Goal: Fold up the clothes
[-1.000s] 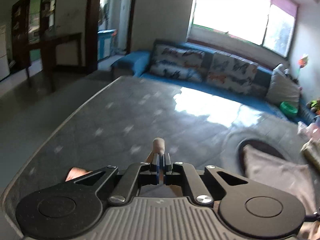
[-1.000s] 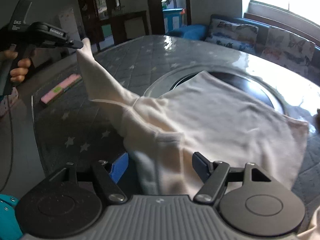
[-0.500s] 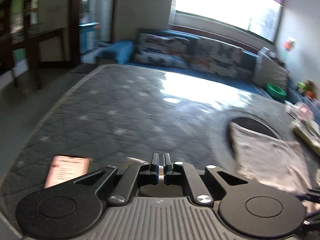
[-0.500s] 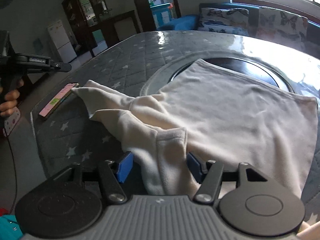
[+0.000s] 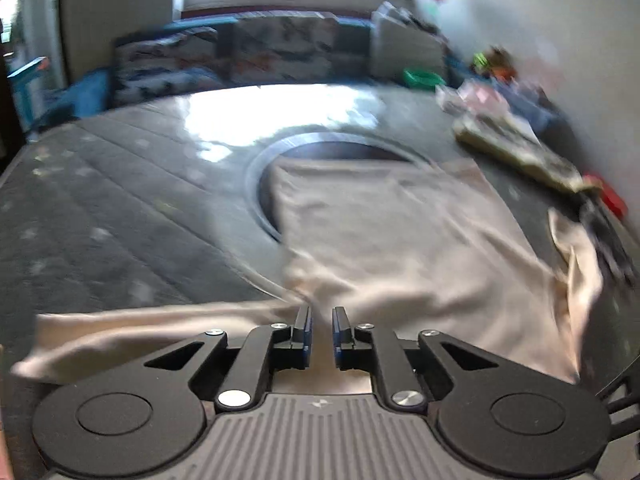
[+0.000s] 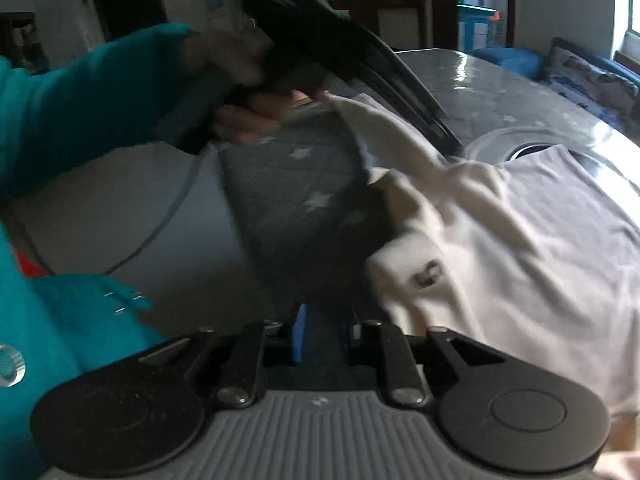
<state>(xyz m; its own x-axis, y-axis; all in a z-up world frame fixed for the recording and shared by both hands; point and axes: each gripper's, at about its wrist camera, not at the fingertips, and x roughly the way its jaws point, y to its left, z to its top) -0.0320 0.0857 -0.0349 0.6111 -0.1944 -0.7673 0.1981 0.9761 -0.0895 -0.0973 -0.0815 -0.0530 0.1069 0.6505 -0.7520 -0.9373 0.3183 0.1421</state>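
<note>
Left wrist view: quilted grey star-print table [image 5: 120, 208] with round glass inset, sofa [image 5: 256, 56] beyond. Cream shirt [image 5: 392, 248] lay rumpled, soft, across the inset. Left tool [image 5: 321, 330] opening, nothing gripped; right tool [image 6: 326, 330] closing, empty, beside shirt [image 6: 520, 248].

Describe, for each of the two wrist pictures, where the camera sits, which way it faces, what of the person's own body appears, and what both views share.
Left wrist view: sits on the left hand-held gripper, jaws opening, looking down across the cream cotton garment toward the blue patterned sofa; no body shows.
Right wrist view: sits on the right hand-held gripper, jaws closing on nothing, facing the grey star-quilted table cover; a teal sleeve and the hand holding the left hand-held gripper show.
Shared: the garment, table cover, sofa.
</note>
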